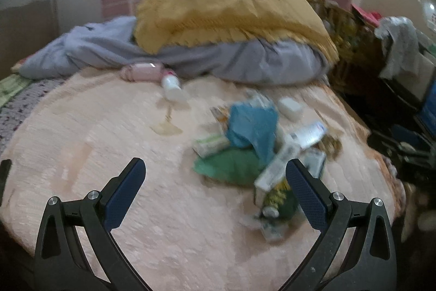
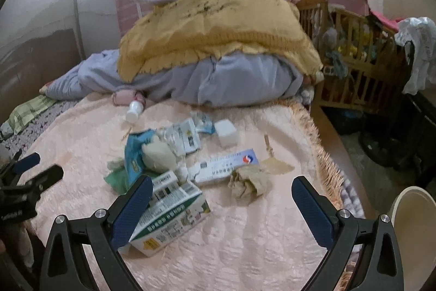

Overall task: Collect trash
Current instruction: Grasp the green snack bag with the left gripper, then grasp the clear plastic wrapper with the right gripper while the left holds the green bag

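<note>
Two hand-held grippers, left (image 1: 215, 182) and right (image 2: 222, 199), hover wide and empty over trash (image 2: 174, 162) heaped on the bed (image 2: 245, 236); approach step, next needing one piece enclosed and gripped.

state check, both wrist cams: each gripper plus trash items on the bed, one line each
Left gripper: open, empty.
Right gripper: open, empty, above the pile.
Green-and-white cardboard carton: lying on its side, dented.
Long white-and-blue flat box: lying flat.
Crumpled brown paper wad: balled up, beside the flat box.
Small white plastic bottle: tipped on its side.
White block: apart from the pile.
</note>
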Demonstrator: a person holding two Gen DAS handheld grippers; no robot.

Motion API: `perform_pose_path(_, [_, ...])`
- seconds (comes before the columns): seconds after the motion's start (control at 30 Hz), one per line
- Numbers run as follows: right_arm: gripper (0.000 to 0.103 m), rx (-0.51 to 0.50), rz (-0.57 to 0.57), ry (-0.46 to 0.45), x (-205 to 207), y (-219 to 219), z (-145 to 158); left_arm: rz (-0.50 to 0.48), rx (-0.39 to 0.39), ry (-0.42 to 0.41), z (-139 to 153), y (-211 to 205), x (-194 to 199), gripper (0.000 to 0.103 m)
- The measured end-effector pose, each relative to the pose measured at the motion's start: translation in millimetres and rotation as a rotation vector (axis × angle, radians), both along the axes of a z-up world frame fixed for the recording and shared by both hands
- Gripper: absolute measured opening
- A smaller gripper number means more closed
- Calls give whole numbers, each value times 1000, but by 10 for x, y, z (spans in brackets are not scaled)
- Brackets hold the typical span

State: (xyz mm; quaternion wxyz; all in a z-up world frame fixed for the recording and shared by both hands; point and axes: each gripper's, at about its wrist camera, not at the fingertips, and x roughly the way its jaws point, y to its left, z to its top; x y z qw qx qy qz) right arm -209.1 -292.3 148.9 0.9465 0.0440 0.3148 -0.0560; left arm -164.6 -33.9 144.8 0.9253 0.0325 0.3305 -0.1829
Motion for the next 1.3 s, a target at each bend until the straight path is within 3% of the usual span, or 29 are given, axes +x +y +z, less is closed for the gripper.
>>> perform_pose_path(0.2, [90,10,22,41,61,13,-144,-148,39,72,-235,-234,-55,102])
perform_pose_path(0.3, [86,19,32,61,88,12,-204,-225,55,103,-323,-398,-47,97])
perform_pose_path(0.43, [86,23,33,74,87,-15,-234,-272,86,155,-480,-560,45,75])
perform_pose_path(0.57, [86,32,30,80,82,-41,-255,-308,46,254,-653,-633,180,54])
perform_pose_path(0.63, [86,38,35,90,84,-44,-272,-316,11,270,-638,-607,206,33])
perform_pose_path(0.73, [86,32,55,101,76,1,-288,-321,-5,261,-571,-545,194,27])
perform_pose_path(0.93, [85,68,161,140,62,227,-325,-265,-59,231,-338,-209,236,22])
perform_pose_path(1.13, [52,196,356,250,26,664,-562,-153,-64,194,-220,176,323,22])
perform_pose_path(1.3, [50,269,456,319,73,993,-777,-120,-64,194,-244,354,343,22])
